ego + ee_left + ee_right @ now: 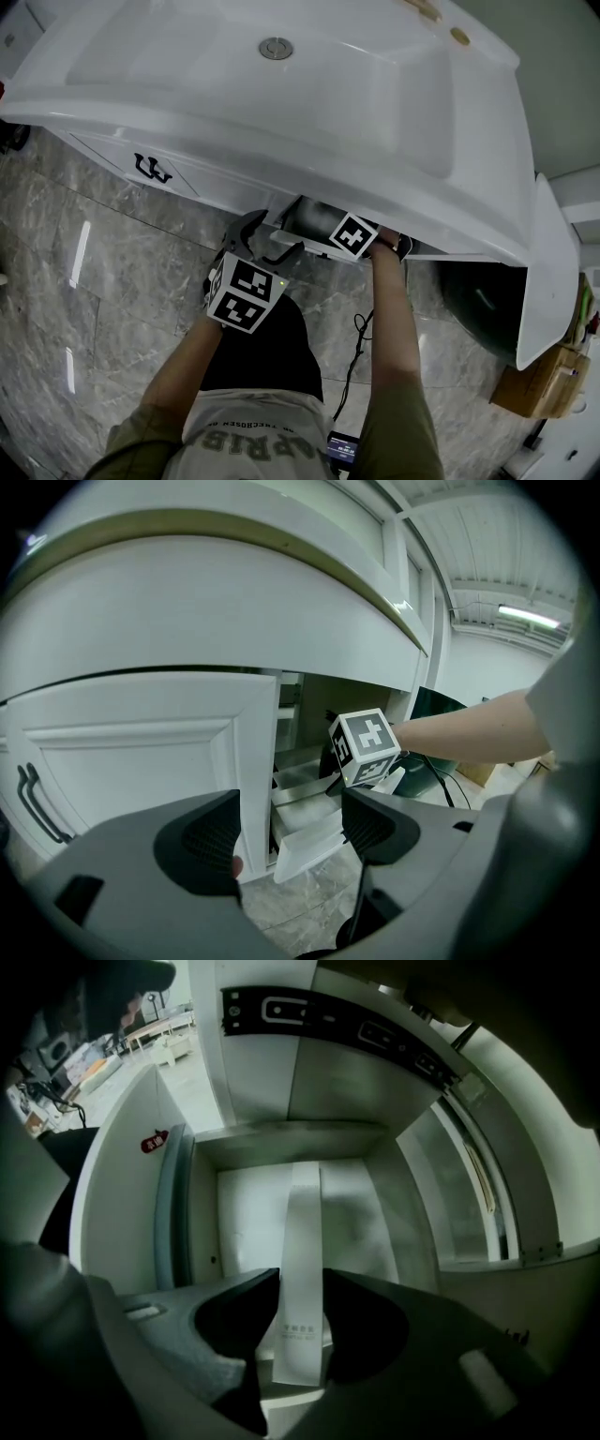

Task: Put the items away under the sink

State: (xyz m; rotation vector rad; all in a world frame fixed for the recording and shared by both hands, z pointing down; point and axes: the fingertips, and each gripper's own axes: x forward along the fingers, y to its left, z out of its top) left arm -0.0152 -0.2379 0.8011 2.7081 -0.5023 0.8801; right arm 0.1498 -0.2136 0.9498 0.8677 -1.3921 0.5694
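Observation:
A long flat white box (302,1241) is pinched between the jaws of my right gripper (300,1312), which is shut on it. The box points into the open white drawer (248,1208) under the sink (281,103). In the head view only that gripper's marker cube (354,234) shows, at the mouth of the drawer (298,217); its jaws are hidden beneath the sink. My left gripper (286,832) is open and holds nothing, just outside the drawer front (309,844), beside the cabinet door (141,752). The head view shows the left gripper (251,242) left of the drawer.
The sink's rim overhangs the drawer. A black handle (153,169) sits on the cabinet door at left. A dark green bin (478,300) and a cardboard box (539,384) stand on the marble floor (94,281) at right. A black cable (354,361) hangs by my right arm.

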